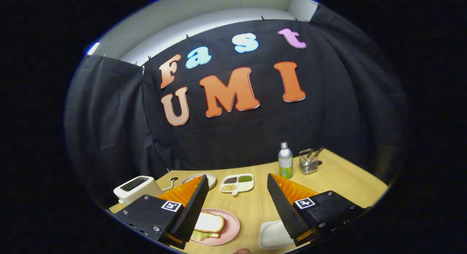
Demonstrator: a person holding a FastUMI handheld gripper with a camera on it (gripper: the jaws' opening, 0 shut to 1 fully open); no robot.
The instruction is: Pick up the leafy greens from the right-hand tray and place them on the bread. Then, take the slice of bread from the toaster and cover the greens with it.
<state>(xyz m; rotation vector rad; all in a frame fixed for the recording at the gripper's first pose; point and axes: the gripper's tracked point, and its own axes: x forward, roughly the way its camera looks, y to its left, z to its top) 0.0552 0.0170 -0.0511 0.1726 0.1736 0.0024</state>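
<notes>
My gripper (237, 195) hangs open above the wooden table, with a wide gap and nothing between its fingers. Below the left finger (193, 206) a pink plate (231, 228) holds a sandwich: a slice of bread (209, 222) lies on top, with leafy greens (201, 235) peeking out under its near edge. A white tray (273, 235) sits under the right finger (282, 204), and what shows of it is bare. The white toaster (135, 188) stands at the far left, beyond the left finger, and I see no bread sticking out of its slot.
Beyond the fingers lie a white divided dish (238, 183) with dark, green and pale fillings, and a small plate (209, 178) half hidden by the left finger. A bottle (285, 161) and a glass holder with sticks (309, 162) stand at the back right.
</notes>
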